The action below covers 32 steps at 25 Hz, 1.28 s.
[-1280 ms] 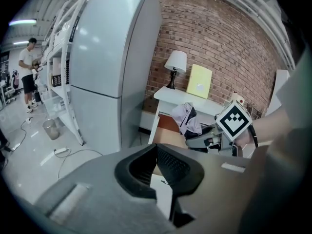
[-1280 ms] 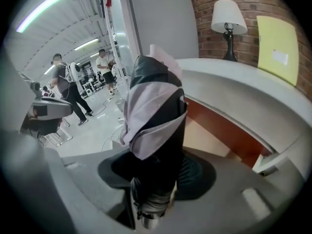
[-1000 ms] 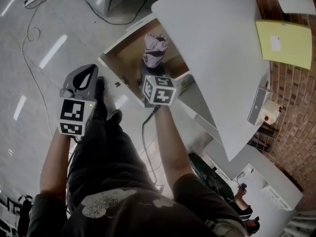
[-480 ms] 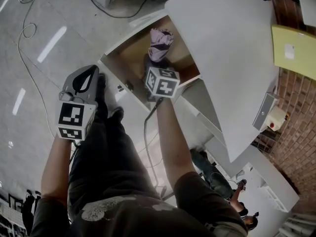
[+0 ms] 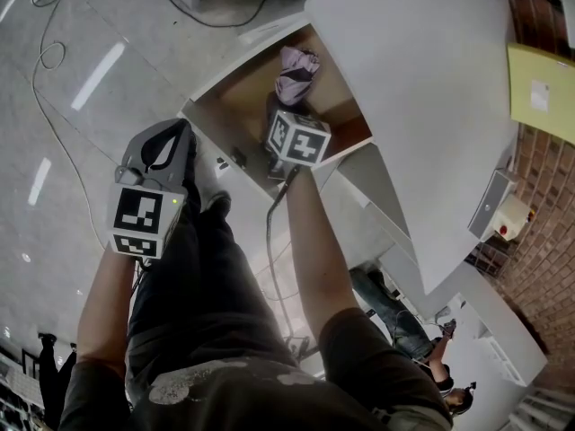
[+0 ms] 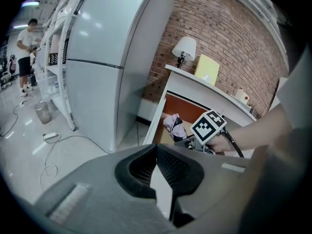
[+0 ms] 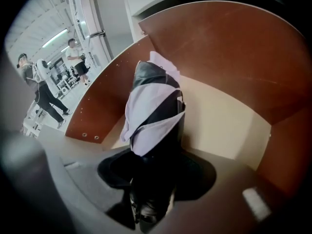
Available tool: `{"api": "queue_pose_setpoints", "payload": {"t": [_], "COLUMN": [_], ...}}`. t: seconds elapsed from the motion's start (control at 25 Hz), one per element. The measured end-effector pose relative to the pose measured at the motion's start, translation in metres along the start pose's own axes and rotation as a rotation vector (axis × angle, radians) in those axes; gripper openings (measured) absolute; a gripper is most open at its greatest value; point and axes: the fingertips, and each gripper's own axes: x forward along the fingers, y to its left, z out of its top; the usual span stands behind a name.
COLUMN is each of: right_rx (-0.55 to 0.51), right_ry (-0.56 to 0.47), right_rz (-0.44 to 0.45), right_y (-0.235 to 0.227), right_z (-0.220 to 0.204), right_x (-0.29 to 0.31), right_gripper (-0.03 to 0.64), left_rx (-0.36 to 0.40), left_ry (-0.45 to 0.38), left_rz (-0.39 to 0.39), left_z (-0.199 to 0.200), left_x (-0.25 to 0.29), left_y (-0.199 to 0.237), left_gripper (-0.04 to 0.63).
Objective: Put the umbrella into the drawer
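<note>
The folded lilac-and-black umbrella [image 5: 296, 65] stands tilted inside the open wooden drawer [image 5: 235, 106]. My right gripper [image 5: 277, 117] is shut on its dark lower end. In the right gripper view the umbrella [image 7: 156, 111] rises from between the jaws of my right gripper [image 7: 153, 182], its top leaning toward the drawer's brown side wall [image 7: 97, 106]. My left gripper [image 5: 176, 129] hangs left of the drawer over the floor, its jaws shut on nothing. From the left gripper [image 6: 156, 150] view, the umbrella [image 6: 174, 126] and the drawer's white side [image 6: 157, 116] show beyond the closed tips.
A white desk top [image 5: 404, 79] overhangs the drawer, with a yellow folder [image 5: 539, 88] on it. A cable [image 5: 54, 52] lies on the tiled floor. A tall white cabinet [image 6: 112, 57] and a lamp [image 6: 184, 48] stand by the brick wall. People [image 7: 44, 91] stand far off.
My right gripper has sunk with the umbrella, which now sits deeper in the drawer. My left gripper has also come down a little beside the drawer.
</note>
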Motion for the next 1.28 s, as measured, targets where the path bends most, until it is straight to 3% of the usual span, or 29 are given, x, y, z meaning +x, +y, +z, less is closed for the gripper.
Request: {"api": "queue_pose_setpoints", "payload": {"t": [0.28, 0.52, 0.64, 1.0, 1.28], "right_rx": [-0.029, -0.009, 0.008, -0.035, 0.008], "right_ry": [0.005, -0.004, -0.007, -0.13, -0.206], "right_rz": [-0.009, -0.007, 0.011, 0.047, 0.1], "right_y": [0.002, 0.01, 0.012, 0.027, 0.042], "right_z": [0.001, 0.003, 0.003, 0.03, 0.041], "right_x": [0.001, 0.002, -0.006, -0.076, -0.145], "right_gripper": [0.218, 0.303, 0.307, 0.307, 0.307], "left_rx": [0.009, 0.021, 0.025, 0.041, 0.069], "left_ry": [0.009, 0.005, 0.001, -0.061, -0.104], "left_rz": [-0.013, -0.016, -0.012, 0.035, 0.038], "left_z": [0.001, 0.005, 0.008, 0.039, 0.07], "left_x": [0.006, 0.006, 0.0, -0.034, -0.079], "left_y": [-0.008, -0.012, -0.018, -0.025, -0.055], "left_gripper": [0.009, 0.009, 0.009, 0.01, 0.01]}}
